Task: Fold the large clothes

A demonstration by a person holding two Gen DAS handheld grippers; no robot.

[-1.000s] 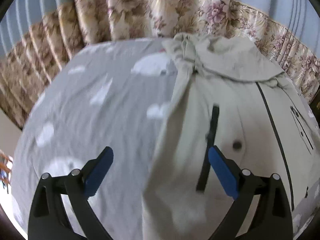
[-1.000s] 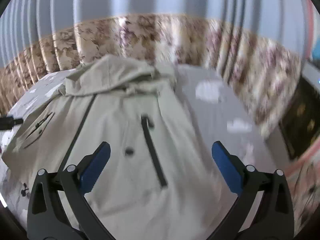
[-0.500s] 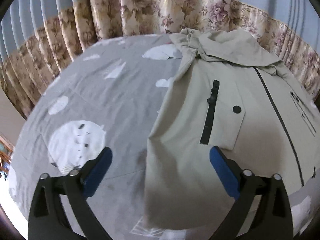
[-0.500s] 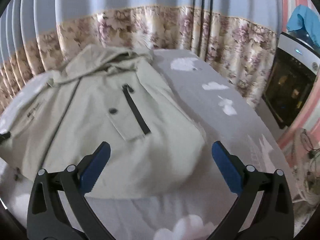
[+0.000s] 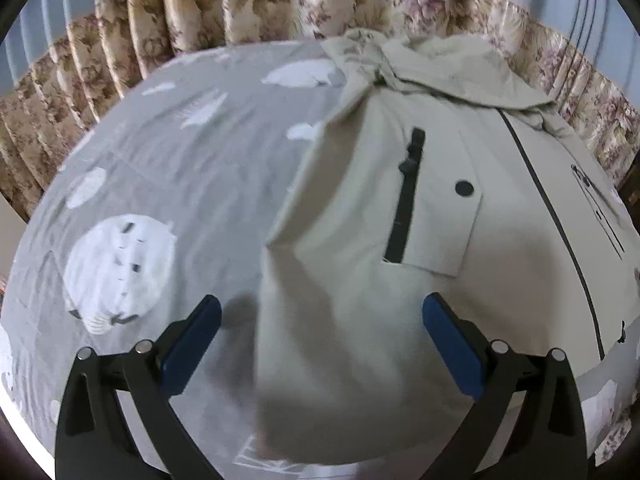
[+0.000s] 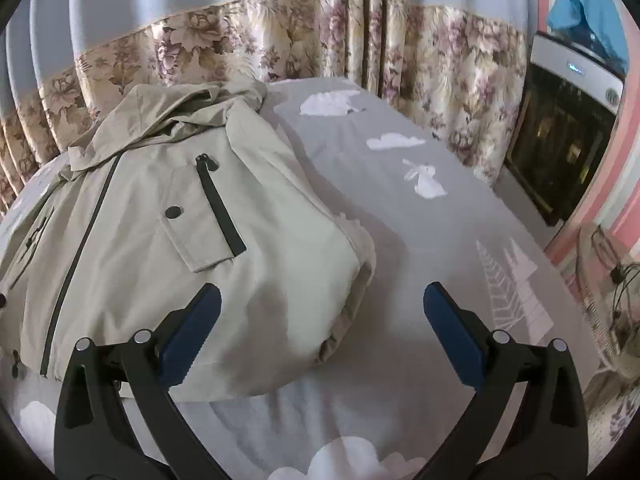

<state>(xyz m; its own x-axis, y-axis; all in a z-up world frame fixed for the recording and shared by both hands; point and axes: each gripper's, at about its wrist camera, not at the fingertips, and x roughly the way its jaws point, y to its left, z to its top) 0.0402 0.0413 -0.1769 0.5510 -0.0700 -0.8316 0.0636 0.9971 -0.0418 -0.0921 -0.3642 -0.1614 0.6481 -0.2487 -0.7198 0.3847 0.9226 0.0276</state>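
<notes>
A large beige hooded jacket (image 5: pixel 400 248) lies front up on the grey bed sheet (image 5: pixel 180 184), sleeves tucked under, hood toward the curtain. It has a black centre zip and black-zipped chest pockets. My left gripper (image 5: pixel 322 342) is open and empty, low over the jacket's near left hem corner. In the right wrist view the jacket (image 6: pixel 192 240) fills the left half; my right gripper (image 6: pixel 322 338) is open and empty, above the jacket's near right corner and the sheet (image 6: pixel 420 248).
A floral curtain (image 6: pixel 320 40) hangs behind the bed on the far side. A dark oven-like appliance (image 6: pixel 560 132) with a blue cloth (image 6: pixel 588 12) on top stands at the right of the bed. The sheet has white cloud prints.
Both grippers have pulled back toward the near hem and dropped lower over the jacket's near corners. They stay open. The jacket has not moved.
</notes>
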